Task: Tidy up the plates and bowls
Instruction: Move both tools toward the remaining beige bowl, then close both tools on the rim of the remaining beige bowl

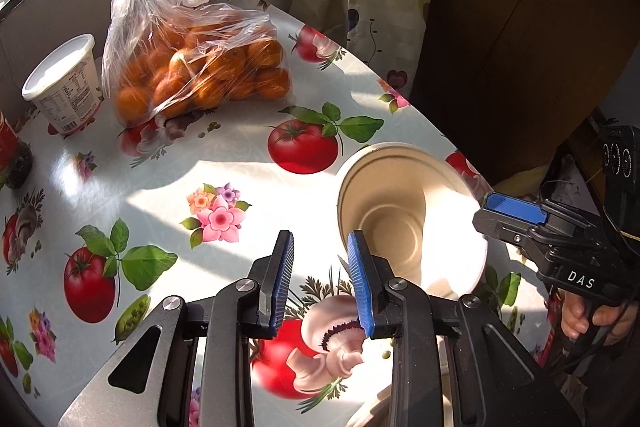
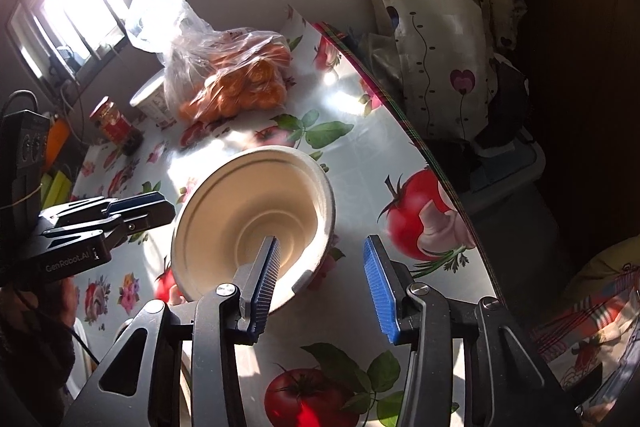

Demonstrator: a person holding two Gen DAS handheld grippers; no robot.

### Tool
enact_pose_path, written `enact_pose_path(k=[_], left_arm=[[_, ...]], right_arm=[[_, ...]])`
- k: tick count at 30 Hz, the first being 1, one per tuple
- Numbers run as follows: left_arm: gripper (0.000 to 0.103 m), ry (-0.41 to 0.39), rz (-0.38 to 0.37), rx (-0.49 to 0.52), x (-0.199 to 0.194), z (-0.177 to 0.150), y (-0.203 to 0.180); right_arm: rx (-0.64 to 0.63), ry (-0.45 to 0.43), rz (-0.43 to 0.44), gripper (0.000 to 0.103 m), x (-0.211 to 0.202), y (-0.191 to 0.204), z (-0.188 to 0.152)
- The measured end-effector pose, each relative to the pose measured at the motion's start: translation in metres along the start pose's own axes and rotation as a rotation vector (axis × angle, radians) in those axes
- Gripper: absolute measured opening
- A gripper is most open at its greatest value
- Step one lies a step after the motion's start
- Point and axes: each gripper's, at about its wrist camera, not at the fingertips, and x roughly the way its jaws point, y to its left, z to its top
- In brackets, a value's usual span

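A cream paper bowl (image 1: 404, 211) stands on the table near its right edge; it also shows in the right wrist view (image 2: 256, 211). My left gripper (image 1: 320, 279) is open, its blue pads apart, just left of the bowl, with its right finger by the bowl's near-left rim. My right gripper (image 2: 320, 279) is open; its left finger overlaps the bowl's near rim and its right finger is outside the bowl. The right gripper also shows in the left wrist view (image 1: 516, 215) at the bowl's right side. The left gripper appears in the right wrist view (image 2: 136, 211) left of the bowl.
A plastic bag of oranges (image 1: 200, 67) and a white tub (image 1: 66, 83) stand at the back of the table (image 1: 160, 187), with a red jar (image 2: 114, 123) beside them. The table's edge (image 2: 432, 155) runs close on the right. Another white rim (image 1: 372, 411) shows at the bottom.
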Motion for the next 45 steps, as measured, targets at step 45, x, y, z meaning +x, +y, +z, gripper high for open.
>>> enact_pose_path(k=[45], left_arm=[[0.014,0.034,0.018,0.057,0.018,-0.002,-0.012]], right_arm=[[0.019,0.021,0.019,0.017,0.016,0.005,-0.005]])
